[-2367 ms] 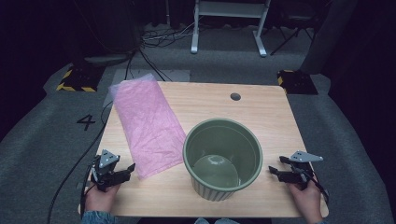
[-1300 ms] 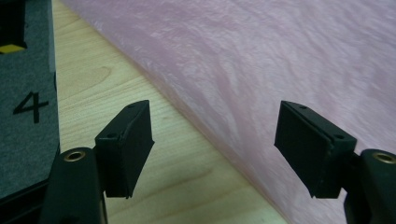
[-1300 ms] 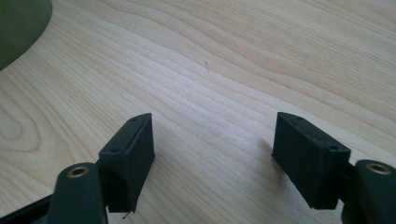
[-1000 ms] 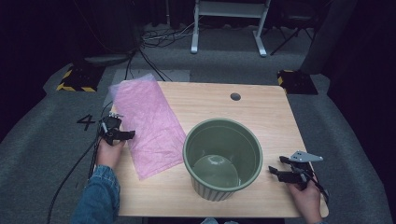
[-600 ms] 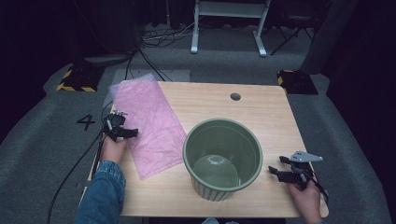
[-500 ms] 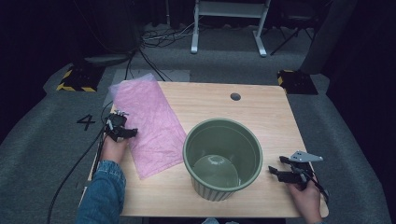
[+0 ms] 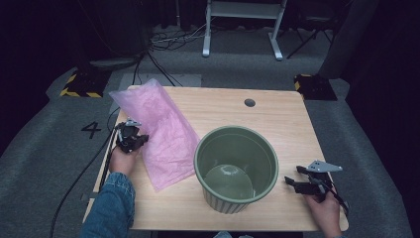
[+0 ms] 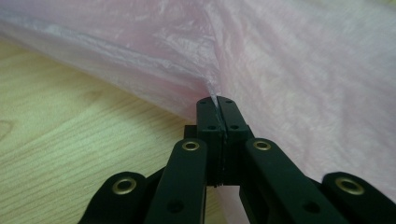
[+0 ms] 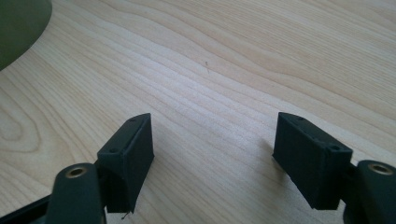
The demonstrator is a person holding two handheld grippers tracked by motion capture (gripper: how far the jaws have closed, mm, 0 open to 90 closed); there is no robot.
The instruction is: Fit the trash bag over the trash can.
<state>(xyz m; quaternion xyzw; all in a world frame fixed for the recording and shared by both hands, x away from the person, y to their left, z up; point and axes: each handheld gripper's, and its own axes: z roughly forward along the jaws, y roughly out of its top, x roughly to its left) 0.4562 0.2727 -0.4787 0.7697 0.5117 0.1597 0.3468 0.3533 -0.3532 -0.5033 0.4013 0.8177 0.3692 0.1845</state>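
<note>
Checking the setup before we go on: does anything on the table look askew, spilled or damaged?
Nothing spilled or broken. The pink bag lies crooked, its far corner hanging past the table edge, with the left claw pinching its edge. The green pot stands upright.

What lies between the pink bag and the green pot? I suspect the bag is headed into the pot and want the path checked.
Nothing visible: the pink bag, pinched by the left gripper, lies right beside the green pot on the table.
</note>
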